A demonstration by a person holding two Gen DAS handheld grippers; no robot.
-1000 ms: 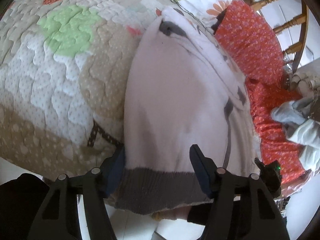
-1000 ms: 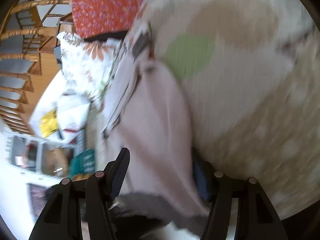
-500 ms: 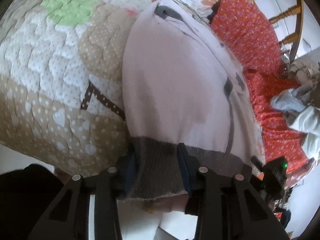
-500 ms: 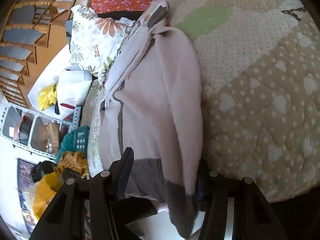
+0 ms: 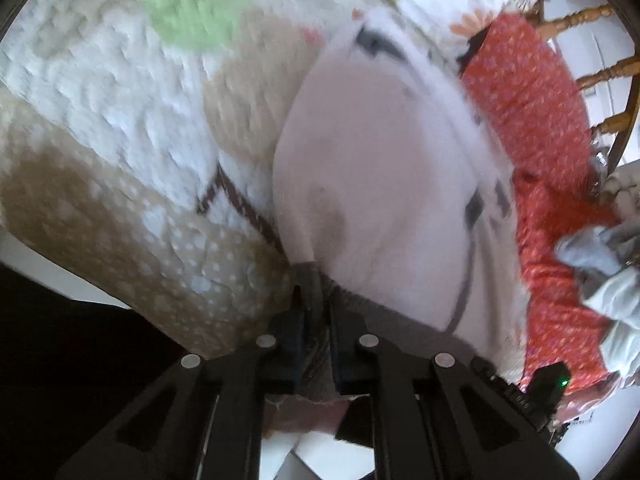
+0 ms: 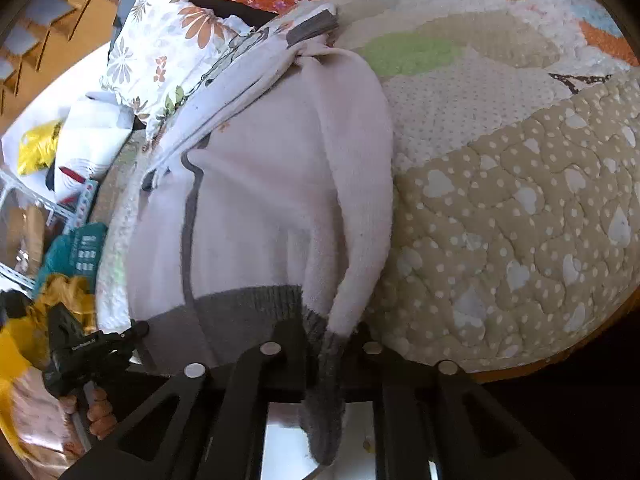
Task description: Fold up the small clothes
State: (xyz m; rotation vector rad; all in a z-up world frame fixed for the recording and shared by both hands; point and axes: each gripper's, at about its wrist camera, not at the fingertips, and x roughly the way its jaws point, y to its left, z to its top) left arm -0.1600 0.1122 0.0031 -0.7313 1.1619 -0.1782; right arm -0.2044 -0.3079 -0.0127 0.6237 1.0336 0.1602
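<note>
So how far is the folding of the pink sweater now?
Early. The pink sweater lies lengthwise on the quilt, one sleeve already laid along its side. In hand: the left gripper and right gripper are each shut on the grey hem band. Left: bringing the hem up toward the collar.

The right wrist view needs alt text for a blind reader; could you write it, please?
The right gripper pinches the grey hem of a pale pink sweater lying on a patchwork quilt. A floral pillow sits beyond it.

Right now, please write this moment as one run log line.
left claw: shut on sweater hem | right claw: shut on sweater hem | pink sweater: flat on quilt
</note>
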